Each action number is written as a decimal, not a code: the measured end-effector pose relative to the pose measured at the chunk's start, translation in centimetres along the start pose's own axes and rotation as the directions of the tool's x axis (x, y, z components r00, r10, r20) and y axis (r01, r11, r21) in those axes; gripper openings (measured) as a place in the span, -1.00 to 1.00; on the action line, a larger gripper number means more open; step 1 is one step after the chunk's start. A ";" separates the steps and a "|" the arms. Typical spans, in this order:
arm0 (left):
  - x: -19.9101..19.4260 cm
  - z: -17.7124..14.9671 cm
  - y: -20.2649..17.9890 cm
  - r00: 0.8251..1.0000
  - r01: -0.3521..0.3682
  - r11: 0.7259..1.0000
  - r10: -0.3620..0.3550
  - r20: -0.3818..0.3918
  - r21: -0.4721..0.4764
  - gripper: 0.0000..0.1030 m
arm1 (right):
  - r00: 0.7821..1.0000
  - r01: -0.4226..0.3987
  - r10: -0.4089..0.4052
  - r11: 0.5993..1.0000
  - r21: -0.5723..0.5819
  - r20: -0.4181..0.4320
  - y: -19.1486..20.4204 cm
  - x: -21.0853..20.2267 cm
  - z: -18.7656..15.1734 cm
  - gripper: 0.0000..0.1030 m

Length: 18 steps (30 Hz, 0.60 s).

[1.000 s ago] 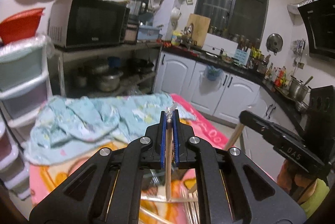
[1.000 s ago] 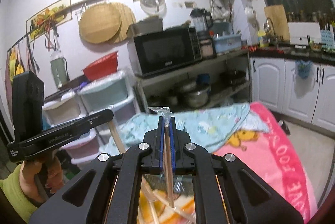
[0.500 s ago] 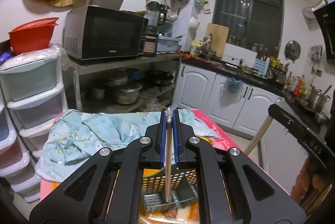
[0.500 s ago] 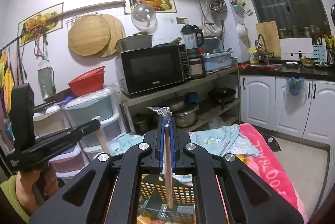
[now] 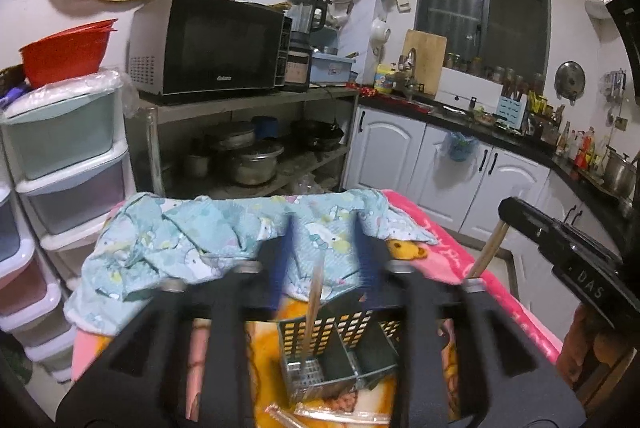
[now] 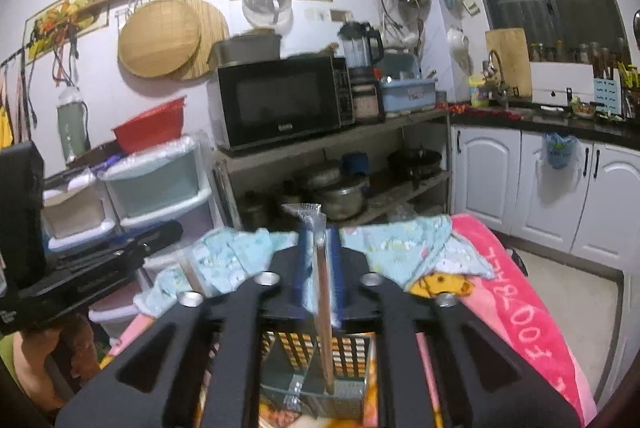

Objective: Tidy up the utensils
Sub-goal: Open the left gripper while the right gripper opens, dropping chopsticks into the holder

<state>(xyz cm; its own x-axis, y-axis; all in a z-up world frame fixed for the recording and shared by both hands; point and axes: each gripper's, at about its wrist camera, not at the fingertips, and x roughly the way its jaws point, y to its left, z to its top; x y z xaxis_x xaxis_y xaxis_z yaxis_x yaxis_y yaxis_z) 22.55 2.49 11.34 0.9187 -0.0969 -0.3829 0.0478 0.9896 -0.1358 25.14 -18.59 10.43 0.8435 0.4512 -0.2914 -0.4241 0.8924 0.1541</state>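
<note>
A perforated metal utensil caddy [image 5: 352,324] stands on the blanket-covered table, just under both grippers. My left gripper [image 5: 324,260] hangs over it with its jaws opening, the blue pads well apart. A wooden chopstick [image 5: 315,292] stands loose between them, its lower end in the caddy's left compartment. In the right wrist view the caddy [image 6: 348,352] lies below my right gripper [image 6: 318,260], whose jaws are also opening. A plastic-wrapped chopstick [image 6: 323,292] stands in the narrow gap and leans toward the right pad, tip down in the caddy.
A crumpled light blue cloth [image 5: 200,240] lies on the pink blanket [image 6: 520,308] behind the caddy. More wrapped chopsticks [image 5: 340,416] lie in front of it. Stacked plastic drawers [image 5: 60,147] and a metal shelf with a microwave [image 5: 208,43] stand beyond the table.
Both grippers have come down over the caddy, which now fills the lower view. Their jaws, shut on the chopsticks before, have parted, and the left chopstick has slid lower.
</note>
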 end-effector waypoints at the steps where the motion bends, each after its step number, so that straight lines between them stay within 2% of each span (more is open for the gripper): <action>1: -0.1 -0.3 0.0 1.000 -0.005 1.000 0.005 0.000 -0.002 -0.15 | 1.000 0.007 -0.007 1.000 0.002 0.000 -0.1 -0.1 -0.4 -0.38; 2: -0.3 -0.5 0.2 1.000 -0.007 1.000 0.007 -0.002 -0.008 -0.12 | 1.000 0.008 -0.008 1.000 0.004 -0.001 -0.2 -0.2 -0.6 -0.35; 7: -1.4 -1.2 0.8 0.999 -0.034 0.999 0.034 0.002 -0.026 0.43 | 1.000 0.026 -0.026 1.000 0.013 -0.012 -0.9 -1.2 -1.8 -0.11; 10: -2.4 -1.6 1.4 0.999 -0.046 0.998 0.046 0.013 -0.041 0.70 | 0.999 0.046 -0.046 0.999 0.007 -0.004 -1.4 -2.4 -2.3 0.00; 12: -3.1 -1.8 1.7 0.999 -0.049 0.997 0.050 0.021 -0.054 0.80 | 0.999 0.053 -0.053 0.998 0.014 -0.004 -1.8 -3.3 -2.7 0.08; 18: -4.9 -2.6 2.4 0.999 -0.043 0.994 0.045 0.017 -0.097 0.80 | 0.998 0.060 -0.060 0.998 0.034 -0.006 -2.5 -5.5 -3.5 0.17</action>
<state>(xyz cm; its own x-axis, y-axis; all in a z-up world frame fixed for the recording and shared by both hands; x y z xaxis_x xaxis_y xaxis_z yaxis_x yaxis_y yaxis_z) 17.16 5.09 10.45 0.9263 -0.0507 -0.3733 -0.0299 0.9779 -0.2069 20.46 -23.27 8.35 0.8654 0.3972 -0.3055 -0.3615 0.9170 0.1684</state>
